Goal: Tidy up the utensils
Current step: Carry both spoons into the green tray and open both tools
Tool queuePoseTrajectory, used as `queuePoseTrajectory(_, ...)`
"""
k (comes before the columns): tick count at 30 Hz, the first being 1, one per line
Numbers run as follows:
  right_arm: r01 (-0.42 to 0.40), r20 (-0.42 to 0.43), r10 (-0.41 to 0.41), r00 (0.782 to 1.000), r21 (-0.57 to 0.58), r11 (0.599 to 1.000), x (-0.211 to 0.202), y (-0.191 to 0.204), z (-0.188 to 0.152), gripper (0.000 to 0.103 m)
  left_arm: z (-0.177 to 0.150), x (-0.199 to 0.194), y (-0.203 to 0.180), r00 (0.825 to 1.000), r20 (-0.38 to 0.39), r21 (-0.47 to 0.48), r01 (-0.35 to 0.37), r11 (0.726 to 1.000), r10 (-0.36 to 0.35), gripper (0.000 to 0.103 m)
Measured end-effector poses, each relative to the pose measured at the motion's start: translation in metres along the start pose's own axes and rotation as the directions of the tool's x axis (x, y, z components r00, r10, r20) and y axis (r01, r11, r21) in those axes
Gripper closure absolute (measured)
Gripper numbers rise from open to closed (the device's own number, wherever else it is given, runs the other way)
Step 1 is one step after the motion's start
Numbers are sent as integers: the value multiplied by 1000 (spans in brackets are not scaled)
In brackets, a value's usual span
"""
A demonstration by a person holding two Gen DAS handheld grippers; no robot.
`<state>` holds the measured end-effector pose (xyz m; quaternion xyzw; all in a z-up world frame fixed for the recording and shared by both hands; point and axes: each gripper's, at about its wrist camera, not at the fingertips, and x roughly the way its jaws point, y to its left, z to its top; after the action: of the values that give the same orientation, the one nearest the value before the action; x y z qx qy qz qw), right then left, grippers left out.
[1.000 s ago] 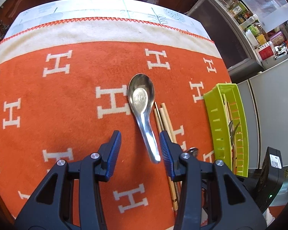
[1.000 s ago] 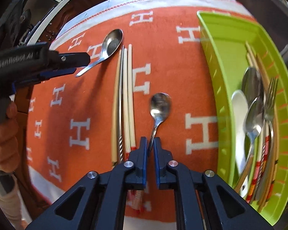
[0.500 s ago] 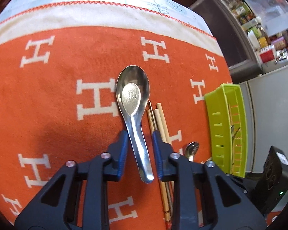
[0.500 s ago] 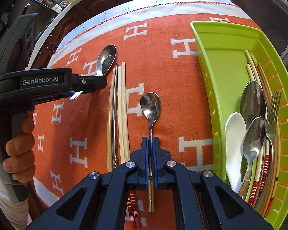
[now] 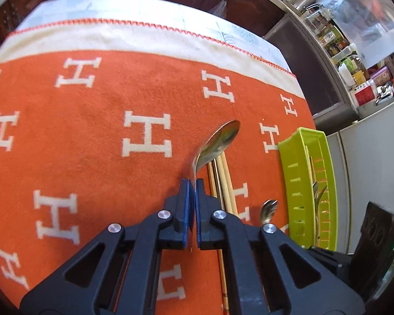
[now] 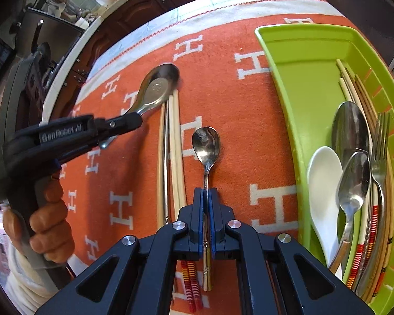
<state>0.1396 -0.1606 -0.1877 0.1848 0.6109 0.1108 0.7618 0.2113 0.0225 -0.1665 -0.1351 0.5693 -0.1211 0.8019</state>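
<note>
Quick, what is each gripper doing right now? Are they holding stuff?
Left gripper: closed on the handle of the big metal soup spoon.
Right gripper: closed on the handle of the small spoon.

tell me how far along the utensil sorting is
Done: several spoons, a fork and chopsticks lie in the green tray. In hand: left gripper clamps the large spoon; right gripper clamps the small spoon. Left: the chopsticks on the cloth.
</note>
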Motion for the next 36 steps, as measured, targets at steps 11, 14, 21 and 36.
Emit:
queuePoseTrajectory(11,-62,149,50,988,80,995,-83,-43,-3,100,-38,-75,-55,981,175,67,-92,994,79,102)
queuePoseTrajectory(14,-23,185,11,983,63,998,-109,-59,1,100,-50,-85,-89,981,179,87,-85,993,69,102)
queuePoseTrajectory(21,148,206,-141,968,-19,989,-139,-87,-1,99,-67,-72,-156,984,162,124,-97,988,76,101)
queuePoseTrajectory(36,150,121,-151,981,23,988,-117,-144,-27,98,-64,14,-197,974,116,107,-210,972,197,101)
